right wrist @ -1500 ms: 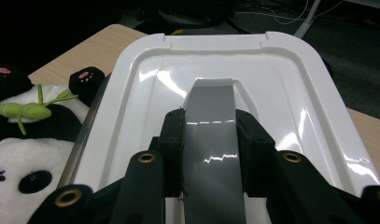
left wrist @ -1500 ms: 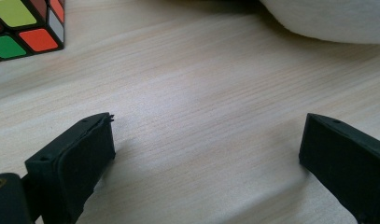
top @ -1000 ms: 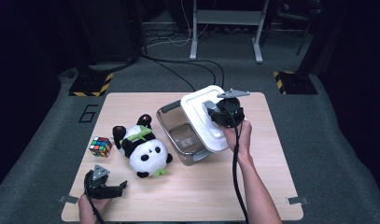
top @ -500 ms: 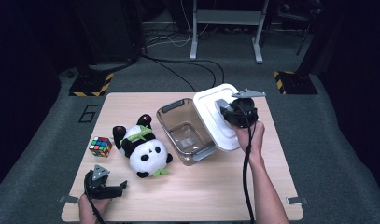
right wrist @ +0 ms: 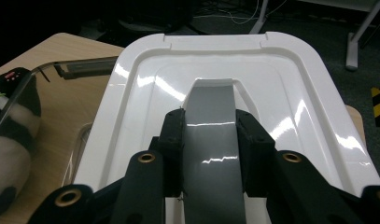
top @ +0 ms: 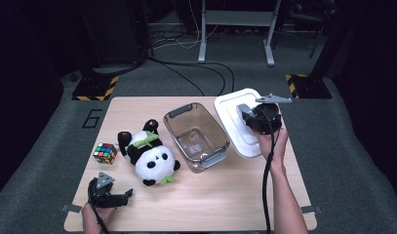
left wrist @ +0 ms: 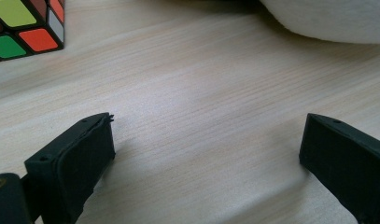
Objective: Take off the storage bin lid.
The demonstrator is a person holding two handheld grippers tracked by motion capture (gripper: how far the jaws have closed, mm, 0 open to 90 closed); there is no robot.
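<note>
The table (top: 245, 204) is carrying everything in play, and the work in hand looks like opening up the clear bin (top: 196, 136) at its middle. That part is reading as done: the bin is sitting open and looks empty, its grey handles showing at both ends, with nothing covering its rim.

The white lid (top: 235, 117) is hanging at the bin's right side, tilted, over the table's right edge. In the right gripper view the lid (right wrist: 290, 93) is spreading out beyond the jaws, which are clamping its grey handle (right wrist: 211, 116) between them. So the right gripper (top: 257, 119) is carrying the lid, and what is left for it, as I judge it, is finding a place to set the lid down and letting go.

The panda toy (top: 147, 153) is lying on its back just to the left of the bin, untouched, and the puzzle cube (top: 104, 152) is sitting further left, near the table's edge. If these are meant for the bin, that packing is not yet begun.

The left gripper (top: 115, 197) is resting low on the table's near left corner, its jaws standing wide apart with only bare wood between them.
</note>
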